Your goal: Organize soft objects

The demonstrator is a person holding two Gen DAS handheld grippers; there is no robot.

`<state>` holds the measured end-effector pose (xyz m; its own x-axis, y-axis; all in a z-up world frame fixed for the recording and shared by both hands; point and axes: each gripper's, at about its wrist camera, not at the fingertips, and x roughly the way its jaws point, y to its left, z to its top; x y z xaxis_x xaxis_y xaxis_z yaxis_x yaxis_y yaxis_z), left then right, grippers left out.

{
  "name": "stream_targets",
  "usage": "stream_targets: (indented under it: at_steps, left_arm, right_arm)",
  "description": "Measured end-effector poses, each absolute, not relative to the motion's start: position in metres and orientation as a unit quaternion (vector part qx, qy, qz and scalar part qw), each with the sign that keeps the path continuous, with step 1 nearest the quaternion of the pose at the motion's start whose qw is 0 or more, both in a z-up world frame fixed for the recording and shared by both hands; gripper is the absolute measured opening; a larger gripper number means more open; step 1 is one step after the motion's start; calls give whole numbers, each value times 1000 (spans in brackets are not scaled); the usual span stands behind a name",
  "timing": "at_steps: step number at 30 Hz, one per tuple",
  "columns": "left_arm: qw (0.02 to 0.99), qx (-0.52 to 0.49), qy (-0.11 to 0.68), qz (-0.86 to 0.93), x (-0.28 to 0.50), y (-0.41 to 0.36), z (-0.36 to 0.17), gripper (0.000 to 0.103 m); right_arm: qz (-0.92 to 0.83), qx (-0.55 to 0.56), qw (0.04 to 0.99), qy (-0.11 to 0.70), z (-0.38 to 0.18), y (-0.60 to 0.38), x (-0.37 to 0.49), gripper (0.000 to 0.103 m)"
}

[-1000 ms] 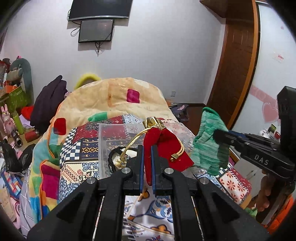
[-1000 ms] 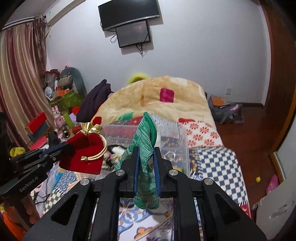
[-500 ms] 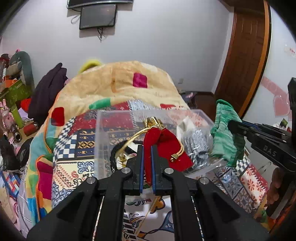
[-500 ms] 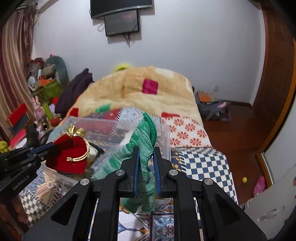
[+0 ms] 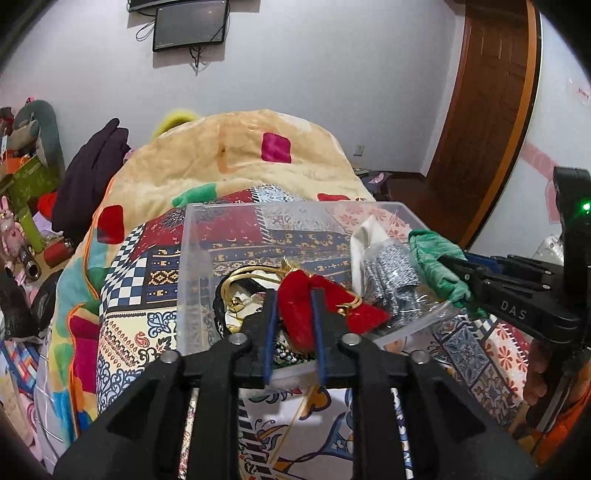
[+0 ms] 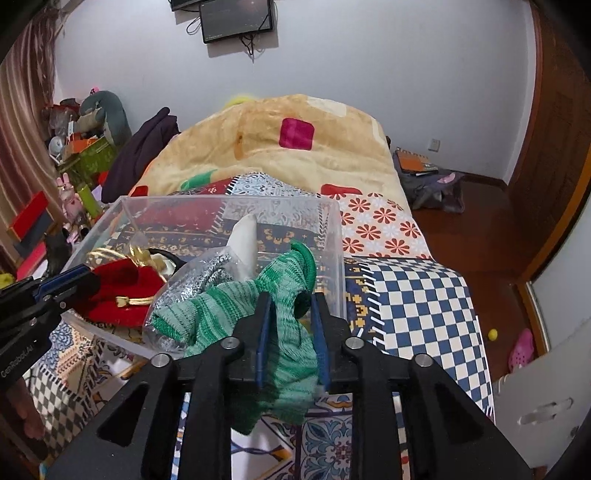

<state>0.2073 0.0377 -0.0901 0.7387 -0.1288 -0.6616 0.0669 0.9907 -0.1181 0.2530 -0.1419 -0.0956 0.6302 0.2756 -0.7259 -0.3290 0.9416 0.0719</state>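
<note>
Bedroom scene: patchwork quilt (image 6: 413, 306) on a bed, with a beige blanket (image 5: 229, 158) heaped behind and 2 dark screens (image 5: 190, 22) on the white wall. On the quilt sits a clear plastic bin (image 5: 192, 266), its rim open upward.

Left gripper (image 5: 293, 314): jaws part-way open with a moderate gap, and the red velvet pouch (image 5: 299, 306) fills that gap; its cloth touches both blue pads. Whether it is still pinched or merely resting between them cannot be told. The pouch lies over the near edge of the bin, gold drawstring (image 5: 243, 273) trailing inside.

Right gripper (image 6: 290, 321): jaws at a similar moderate gap, with the green knit sock (image 6: 236, 306) bunched between them. Its cuff stands up above the fingertips, the toe drapes left onto a silver-grey bundle in clear wrap (image 6: 207, 269), and the rest hangs below the jaws outside the bin's near wall. Firm grip or loose contact: cannot tell.

Inside the bin, between the 2 grippers, a white cloth (image 6: 245, 236) stands up behind the bundle. The right gripper's black body, marked "DAS", enters the left wrist view from the right.
</note>
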Motion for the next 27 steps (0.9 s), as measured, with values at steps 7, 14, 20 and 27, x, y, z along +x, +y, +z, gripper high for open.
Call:
stream_targets:
  at_steps: [7, 14, 20, 27]
  left_arm:
    - [946, -45, 316, -45, 186, 42, -61, 40]
    - [964, -47, 257, -47, 152, 42, -23, 47]
    - [975, -43, 212, -39, 124, 39, 3, 55]
    - [983, -41, 177, -34, 96, 37, 19, 72]
  right_arm:
    - [189, -20, 908, 373, -78, -148, 233, 39]
    - [215, -13, 922, 321, -43, -148, 204, 39]
    - [237, -3, 935, 265, -10, -149, 175, 43]
    - [258, 3, 942, 215, 10, -147, 149, 56]
